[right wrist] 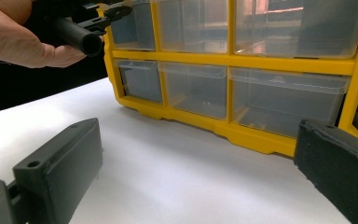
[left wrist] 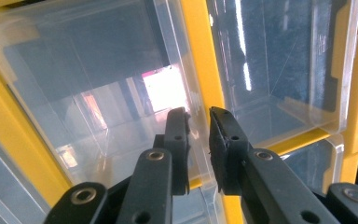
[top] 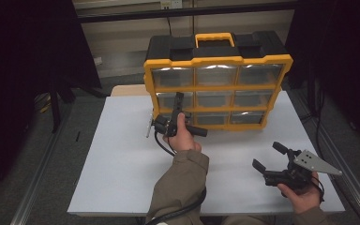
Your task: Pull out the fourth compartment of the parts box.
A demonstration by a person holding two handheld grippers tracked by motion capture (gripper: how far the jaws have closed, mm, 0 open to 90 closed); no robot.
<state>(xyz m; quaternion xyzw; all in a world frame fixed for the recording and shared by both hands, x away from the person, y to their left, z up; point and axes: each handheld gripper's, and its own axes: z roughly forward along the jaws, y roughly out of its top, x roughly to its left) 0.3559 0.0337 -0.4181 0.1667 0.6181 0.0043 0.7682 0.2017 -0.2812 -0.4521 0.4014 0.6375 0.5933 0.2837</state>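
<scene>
A: Drawer [left wrist: 98,88] sits in organizer's [top: 218,60] left column; left claw [left wrist: 198,122] pinches its thin front edge.
B: Risk: the edge slips out. Right claw [top: 268,157] waits spread above counter [top: 122,154].

Organizer [top: 218,89] at table [top: 122,159] rear

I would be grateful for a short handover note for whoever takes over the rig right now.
Left gripper: jaws closed on the front lip of a clear drawer, left column, middle row of the yellow organizer.
Right gripper: open, holding nothing, hovering over the white table.
Done: drawer gripped, every drawer in place.
Left: probably pull that drawer out.
</scene>
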